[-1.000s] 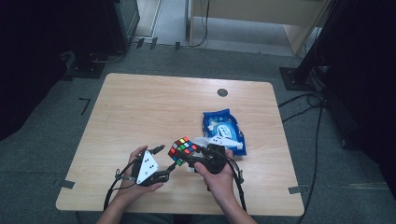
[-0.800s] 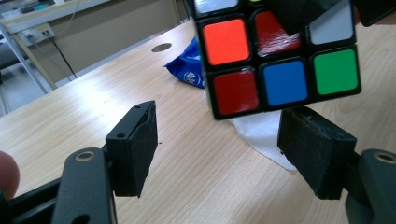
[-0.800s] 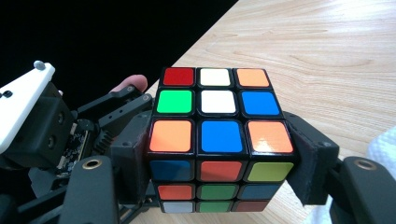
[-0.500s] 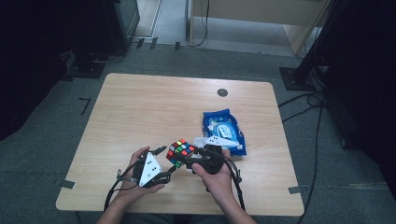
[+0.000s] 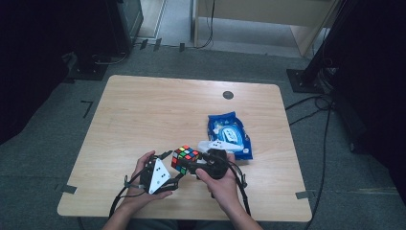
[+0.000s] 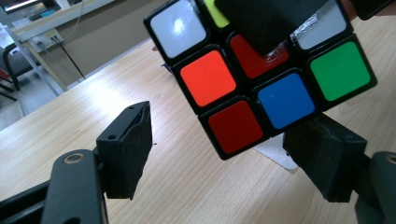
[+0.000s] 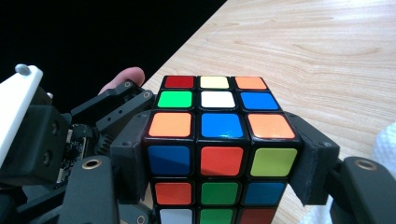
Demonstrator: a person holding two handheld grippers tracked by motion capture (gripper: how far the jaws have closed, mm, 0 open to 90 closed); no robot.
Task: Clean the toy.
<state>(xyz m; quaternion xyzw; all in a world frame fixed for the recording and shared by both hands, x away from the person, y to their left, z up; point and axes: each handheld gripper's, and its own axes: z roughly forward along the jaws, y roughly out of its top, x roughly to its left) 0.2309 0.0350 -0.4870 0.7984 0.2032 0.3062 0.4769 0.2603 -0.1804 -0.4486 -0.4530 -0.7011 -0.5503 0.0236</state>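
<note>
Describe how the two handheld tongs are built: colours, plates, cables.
Both tongs are black, with two blocky, flat-faced jaws on arms with brass-ringed pivots. The left tongs carry a pale triangular plate with dark dots; the right tongs carry a similar one. A black cable trails from each. The forearms are bare; no sleeves or gloves visible.

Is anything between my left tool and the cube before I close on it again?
Nothing visible: the left tool has just been opening and straddles a corner of the multicoloured puzzle cube, which the right tool clamps.
</note>
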